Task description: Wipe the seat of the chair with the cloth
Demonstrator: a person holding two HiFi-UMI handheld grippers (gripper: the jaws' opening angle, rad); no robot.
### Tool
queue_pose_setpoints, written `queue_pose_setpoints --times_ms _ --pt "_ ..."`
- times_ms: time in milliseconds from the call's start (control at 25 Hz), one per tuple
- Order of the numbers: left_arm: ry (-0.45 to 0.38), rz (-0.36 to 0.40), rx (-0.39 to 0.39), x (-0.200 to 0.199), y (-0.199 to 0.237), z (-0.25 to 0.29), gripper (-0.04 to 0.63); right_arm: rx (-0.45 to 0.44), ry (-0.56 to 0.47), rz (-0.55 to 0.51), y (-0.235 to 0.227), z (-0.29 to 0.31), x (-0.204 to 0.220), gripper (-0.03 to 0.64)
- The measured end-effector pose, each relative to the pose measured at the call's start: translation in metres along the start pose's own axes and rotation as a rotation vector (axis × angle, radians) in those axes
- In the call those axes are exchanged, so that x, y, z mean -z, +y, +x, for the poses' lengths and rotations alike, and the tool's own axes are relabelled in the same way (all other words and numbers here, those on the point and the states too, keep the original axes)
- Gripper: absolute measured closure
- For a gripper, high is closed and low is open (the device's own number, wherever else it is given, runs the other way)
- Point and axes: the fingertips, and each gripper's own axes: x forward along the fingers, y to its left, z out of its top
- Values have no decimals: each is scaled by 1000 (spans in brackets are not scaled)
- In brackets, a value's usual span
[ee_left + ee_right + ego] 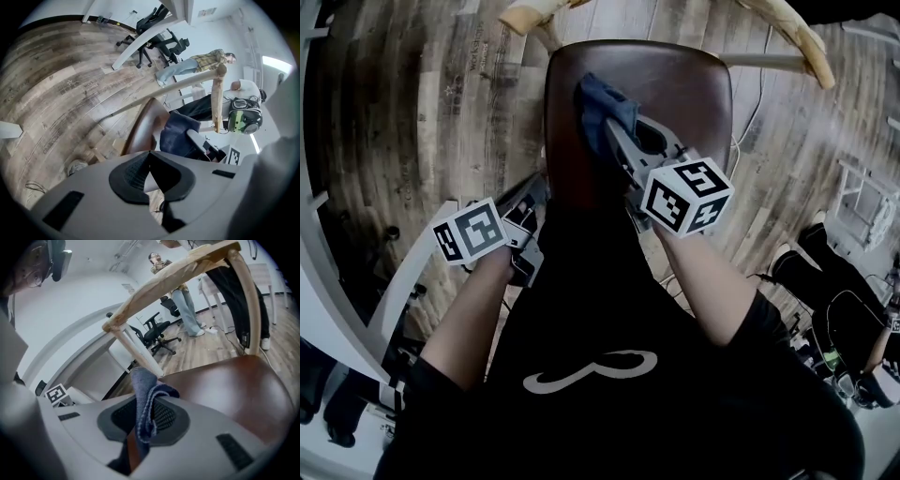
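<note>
**Onlooker 1:** Wood-plank floor [422, 122] all round, and the chair stands right below the person. What has the right hand-held gripper [614, 127] got?

**Onlooker 2:** Its jaws are clamped on the dark blue cloth [602, 101]. From the right gripper view, a fold of it sticks up between the jaws and the rest hangs bunched below.

**Onlooker 1:** And where is that on the seat [684, 94]?

**Onlooker 2:** On the seat's left half, nearer the backrest than the front edge, with the cloth pressed to the glossy brown surface. To the cloth's right the seat is bare.

**Onlooker 1:** The left hand-held gripper [530, 211]?

**Onlooker 2:** Just beside the seat's front-left corner, over the floor. Its jaws are closed tip to tip with nothing between them. I can't tell whether it touches the seat edge.

**Onlooker 1:** Each one carries a marker cube?

**Onlooker 2:** Yes, the right cube [686, 195] sits over the seat's front edge and the left cube [470, 231] is out to the seat's left.

**Onlooker 1:** Farther out?

**Onlooker 2:** A pale wooden backrest rail [787, 33] curves behind the seat. Well beyond the seat there are black office chairs [164, 40] and a standing person [197, 63].
</note>
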Motion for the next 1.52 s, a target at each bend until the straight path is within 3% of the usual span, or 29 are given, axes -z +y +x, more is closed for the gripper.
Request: queue_pose_setpoints --times_ms 200,440,760,1160,1520 --pt "20 7 -11 9 21 -20 583 -80 58 -9 50 25 30 563" --pt "29 7 0 15 31 -34 583 -72 138 -5 72 51 62 563" --pt "49 60 12 23 42 -43 583 71 193 -51 41 68 84 563" --pt "27 6 -15 41 54 -39 583 90 192 -120 21 67 87 563" --pt "29 7 3 62 32 -13 583 134 176 -118 -18 33 86 563"
